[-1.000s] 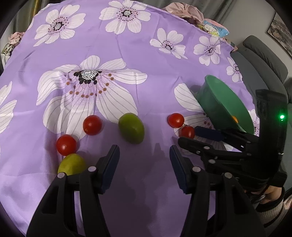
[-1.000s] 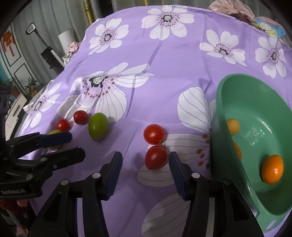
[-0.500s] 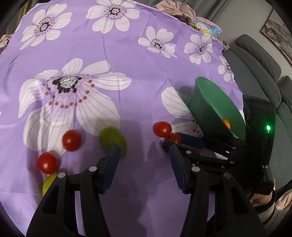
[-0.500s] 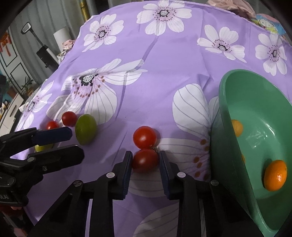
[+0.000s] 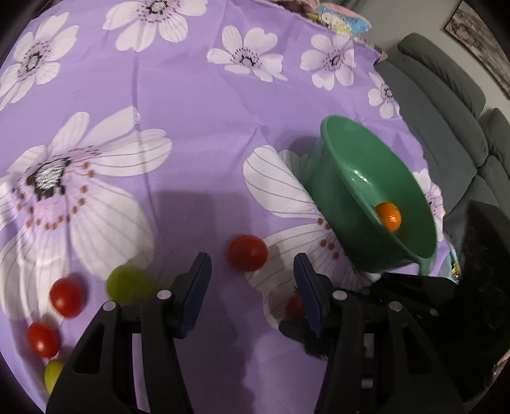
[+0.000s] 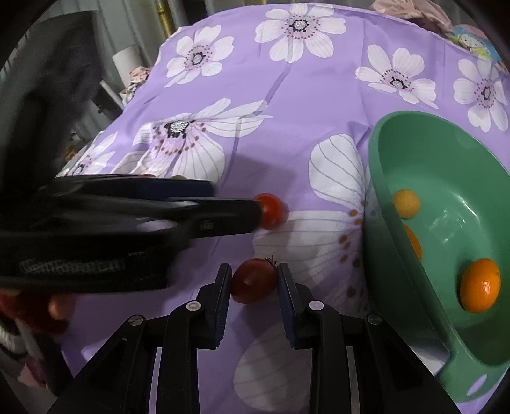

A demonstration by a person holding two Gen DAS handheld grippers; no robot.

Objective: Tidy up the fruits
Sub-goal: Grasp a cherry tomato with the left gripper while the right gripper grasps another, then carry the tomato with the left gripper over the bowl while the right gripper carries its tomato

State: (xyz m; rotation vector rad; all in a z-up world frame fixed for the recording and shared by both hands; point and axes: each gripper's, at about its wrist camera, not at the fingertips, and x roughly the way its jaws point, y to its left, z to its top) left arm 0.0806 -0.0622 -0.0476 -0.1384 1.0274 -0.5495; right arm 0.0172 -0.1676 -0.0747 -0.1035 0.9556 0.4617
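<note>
My right gripper (image 6: 253,280) is shut on a red cherry tomato (image 6: 255,281), held just above the purple flowered cloth. My left gripper (image 5: 251,270) is open, and a second red tomato (image 5: 247,257) lies on the cloth just ahead of its fingertips. That tomato also shows in the right wrist view (image 6: 271,210), at the tip of the left gripper. A green bowl (image 5: 347,149) to the right holds orange and yellow fruits (image 6: 479,285). A green fruit (image 5: 127,285), two more red tomatoes (image 5: 66,297) and a yellow-green fruit (image 5: 52,379) lie at the left.
A grey sofa (image 5: 446,95) stands beyond the table's right edge. Soft toys and cloth (image 5: 344,22) lie at the far edge. The left gripper's body (image 6: 111,229) crosses the right wrist view close on the left.
My right gripper has closed on the nearer red tomato and lifted it slightly. My left gripper has moved right, from near the green fruit to the other red tomato.
</note>
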